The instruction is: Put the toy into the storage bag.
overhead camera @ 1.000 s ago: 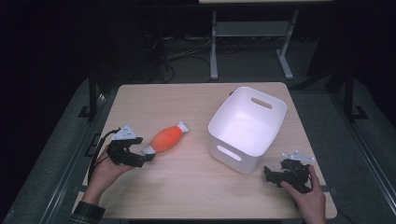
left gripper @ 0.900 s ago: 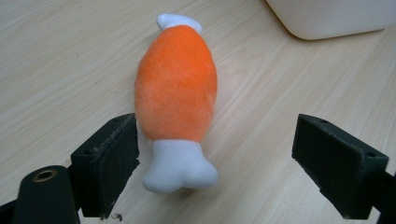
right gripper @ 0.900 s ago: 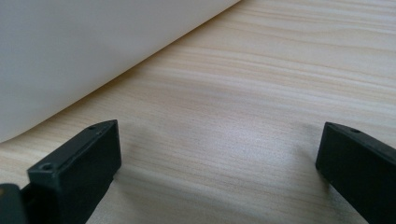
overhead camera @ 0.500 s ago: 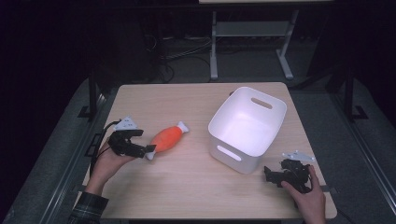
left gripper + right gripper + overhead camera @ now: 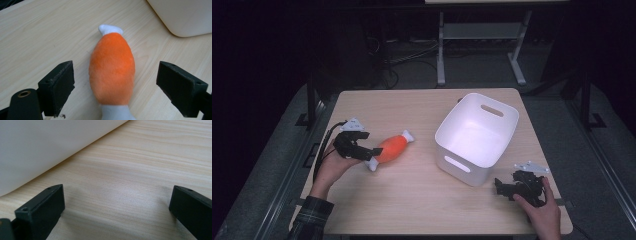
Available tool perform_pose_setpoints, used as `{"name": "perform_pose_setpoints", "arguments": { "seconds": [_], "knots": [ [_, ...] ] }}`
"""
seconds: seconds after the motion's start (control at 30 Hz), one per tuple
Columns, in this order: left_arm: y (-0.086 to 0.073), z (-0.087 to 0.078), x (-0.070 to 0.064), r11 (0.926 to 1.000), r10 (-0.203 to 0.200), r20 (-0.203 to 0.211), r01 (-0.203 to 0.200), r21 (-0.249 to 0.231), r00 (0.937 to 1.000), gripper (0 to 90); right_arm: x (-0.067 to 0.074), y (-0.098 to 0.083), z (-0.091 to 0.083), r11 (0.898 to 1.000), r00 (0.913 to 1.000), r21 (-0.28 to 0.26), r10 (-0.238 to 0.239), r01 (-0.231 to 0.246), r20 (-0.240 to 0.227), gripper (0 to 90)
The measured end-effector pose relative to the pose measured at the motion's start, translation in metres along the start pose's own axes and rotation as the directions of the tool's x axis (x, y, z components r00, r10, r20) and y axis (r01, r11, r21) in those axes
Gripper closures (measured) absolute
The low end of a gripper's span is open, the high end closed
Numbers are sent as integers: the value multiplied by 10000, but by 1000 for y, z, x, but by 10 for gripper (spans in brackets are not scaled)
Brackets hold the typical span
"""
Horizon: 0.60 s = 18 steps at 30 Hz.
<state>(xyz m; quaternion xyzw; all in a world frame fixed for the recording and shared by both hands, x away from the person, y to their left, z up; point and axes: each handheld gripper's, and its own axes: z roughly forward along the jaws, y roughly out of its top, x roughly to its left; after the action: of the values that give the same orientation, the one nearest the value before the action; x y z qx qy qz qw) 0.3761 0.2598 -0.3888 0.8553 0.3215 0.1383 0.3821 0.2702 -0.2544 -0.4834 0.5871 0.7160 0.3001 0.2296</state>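
White bin [image 5: 452,137] on right half of desk [image 5: 422,205], set askew to the desk edges, open side up, nothing visible inside. Handle slots cut in near and far walls. Lower corner of same bin visible at top right of left gripper view, and its wall at upper left of right gripper view.

Orange plush drumstick [image 5: 392,146] lying flat on desk, left of centre, well apart from bin. Long axis running diagonally: small white tip toward far right corner, wider white end toward near left corner.

Left hand-held gripper [image 5: 371,152] at the drumstick's near-left end, jaws spread wide. In left gripper view, drumstick [image 5: 111,67] lying between the two jaws with a gap of bare desk on each side; no contact, nothing gripped.

Right hand-held gripper [image 5: 499,187] near the near right corner of desk, just beside the bin's near wall, jaws wide apart, holding nothing.
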Motion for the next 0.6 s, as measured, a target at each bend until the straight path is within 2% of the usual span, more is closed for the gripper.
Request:
{"name": "perform_pose_setpoints", "arguments": {
  "seconds": [0.33,0.43,0.47,0.53,0.6],
  "knots": [
    [10,10,6,9999,79,-41,-79,71,10000,138,0,0,0,10000,10000,-1,-1,1,-3,0],
    [12,14,9,9999,82,15,-82,-135,10000,137,0,0,0,10000,10000,-2,-1,1,-1,0],
    [12,17,9,9999,22,47,-21,-120,10000,137,0,0,0,10000,10000,-1,-2,2,-5,0],
    [12,21,11,9998,154,47,-155,125,9999,135,0,0,0,10000,10000,-1,-1,1,-4,0],
    [13,26,13,9999,120,147,-121,90,9998,135,0,0,0,10000,10000,-1,0,0,-5,0]
  ]
}}
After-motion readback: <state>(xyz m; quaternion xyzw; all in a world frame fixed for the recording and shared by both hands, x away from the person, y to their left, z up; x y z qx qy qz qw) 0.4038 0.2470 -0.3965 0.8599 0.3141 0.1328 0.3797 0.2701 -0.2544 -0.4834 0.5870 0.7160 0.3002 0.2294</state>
